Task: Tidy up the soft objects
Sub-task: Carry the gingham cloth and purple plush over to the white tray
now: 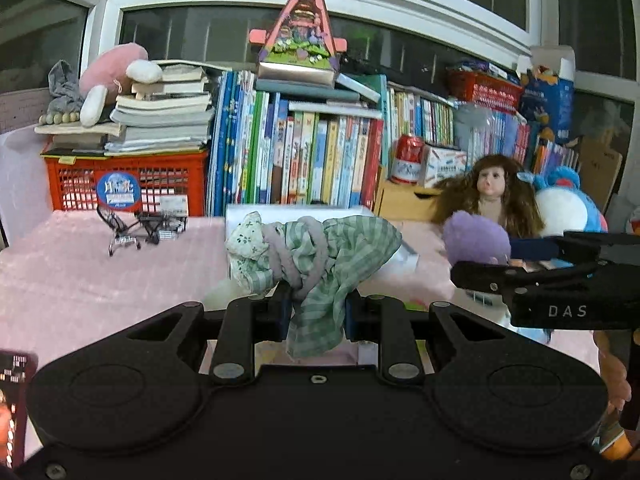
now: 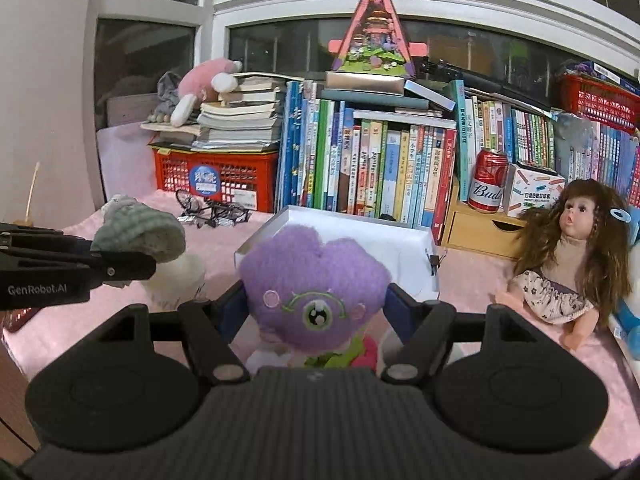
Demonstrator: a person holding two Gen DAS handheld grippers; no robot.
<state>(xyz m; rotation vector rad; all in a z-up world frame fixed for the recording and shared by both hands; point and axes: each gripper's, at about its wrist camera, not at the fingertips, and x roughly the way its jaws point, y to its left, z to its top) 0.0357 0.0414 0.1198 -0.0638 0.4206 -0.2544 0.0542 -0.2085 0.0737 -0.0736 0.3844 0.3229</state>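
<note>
Now both tongs carry a toy above the pink worktop [image 2: 460, 280]: the left tongs [image 1: 316, 312] pinch the green checked rag doll [image 1: 316, 248], the right tongs [image 2: 316, 304] clasp the purple plush [image 2: 316, 280]. The white box [image 2: 360, 228] lies straight ahead, just beyond the plush, nearer the right hand.

Purple toy [image 2: 316, 280] fuzzy plush; checked rag doll [image 1: 320, 256] woven cloth.
</note>
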